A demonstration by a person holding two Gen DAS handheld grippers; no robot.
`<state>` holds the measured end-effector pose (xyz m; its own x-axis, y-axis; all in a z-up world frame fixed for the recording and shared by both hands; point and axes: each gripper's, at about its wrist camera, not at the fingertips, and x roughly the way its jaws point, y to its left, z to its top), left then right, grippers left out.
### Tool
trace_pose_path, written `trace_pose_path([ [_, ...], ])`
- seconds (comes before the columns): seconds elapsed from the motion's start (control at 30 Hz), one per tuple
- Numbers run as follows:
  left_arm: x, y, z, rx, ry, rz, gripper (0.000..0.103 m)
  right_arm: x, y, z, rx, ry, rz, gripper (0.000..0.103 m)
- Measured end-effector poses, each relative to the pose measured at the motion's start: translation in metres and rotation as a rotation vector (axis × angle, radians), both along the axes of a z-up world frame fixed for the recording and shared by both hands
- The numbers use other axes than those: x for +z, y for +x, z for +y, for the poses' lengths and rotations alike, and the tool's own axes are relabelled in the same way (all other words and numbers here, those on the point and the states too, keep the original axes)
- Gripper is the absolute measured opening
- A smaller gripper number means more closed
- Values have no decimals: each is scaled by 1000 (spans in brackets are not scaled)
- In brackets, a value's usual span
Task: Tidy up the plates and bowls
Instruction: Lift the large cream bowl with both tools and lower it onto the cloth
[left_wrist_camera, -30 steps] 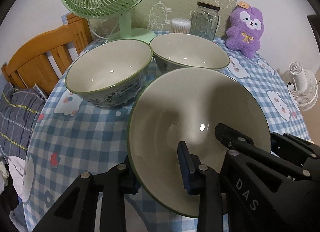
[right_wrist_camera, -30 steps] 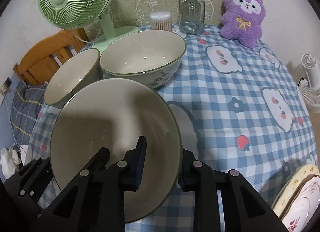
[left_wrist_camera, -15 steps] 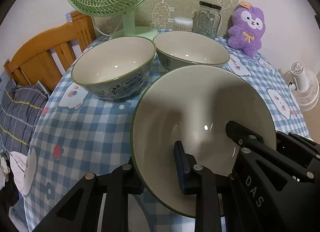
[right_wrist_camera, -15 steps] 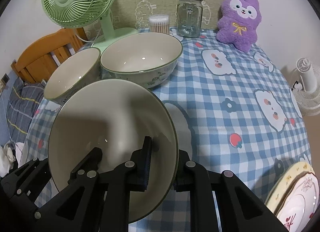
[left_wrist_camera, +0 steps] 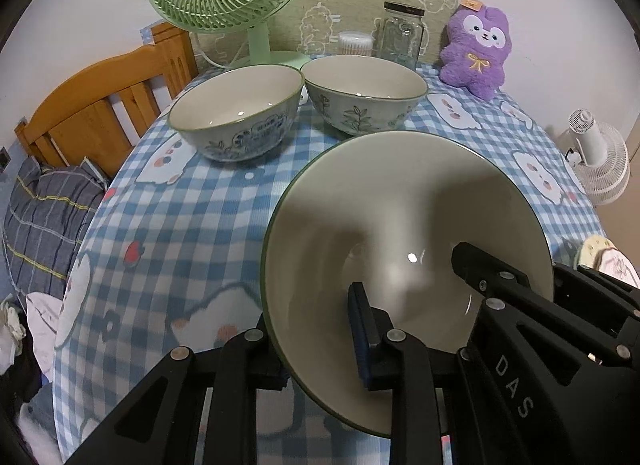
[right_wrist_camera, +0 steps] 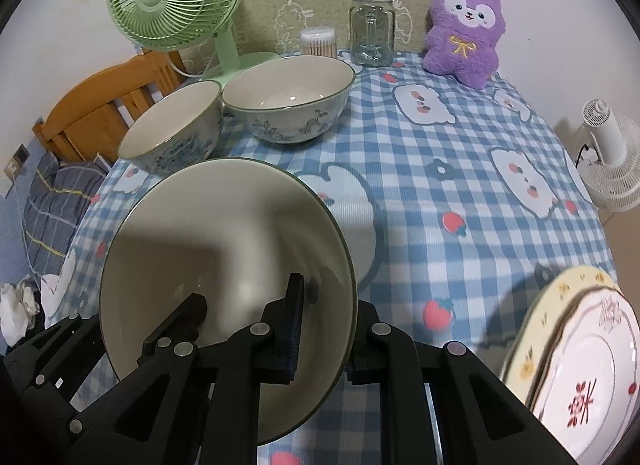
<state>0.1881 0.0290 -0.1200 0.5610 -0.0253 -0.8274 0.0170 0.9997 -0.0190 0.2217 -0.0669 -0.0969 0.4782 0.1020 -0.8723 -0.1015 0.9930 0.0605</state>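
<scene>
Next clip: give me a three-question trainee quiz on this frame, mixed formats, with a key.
1. True or false: both the left hand-held gripper and the right hand-held gripper clamp the rim of the same large bowl.
2. How many other bowls stand on the checked tablecloth behind it?
3. Multiple choice: what lies at the table's right edge in the right wrist view? A) a spoon B) stacked plates C) a pan

Key
1. True: each has one finger inside the bowl and one outside.
2. Two: the left patterned bowl and the right patterned bowl, side by side.
3. B
</scene>
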Motion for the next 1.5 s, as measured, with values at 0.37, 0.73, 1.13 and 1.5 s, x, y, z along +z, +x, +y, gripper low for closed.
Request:
trace_pose_path([
  [0.37,-1,-40,-5,-12,-10,4,23,3,-46,-6,-15,16,-2,20],
  [0.73,1,-71,-7,-7,-15,-8,23,9,-79,-8,-10,13,-15,20],
  [1.13,-9,-77,-8,-14,-27,8,23,0,-86,-11,-20,11,8,20],
  [1.5,-4,-75,-11,-24,-26,-4,34,2,-82,-12,-26,8,6,20],
])
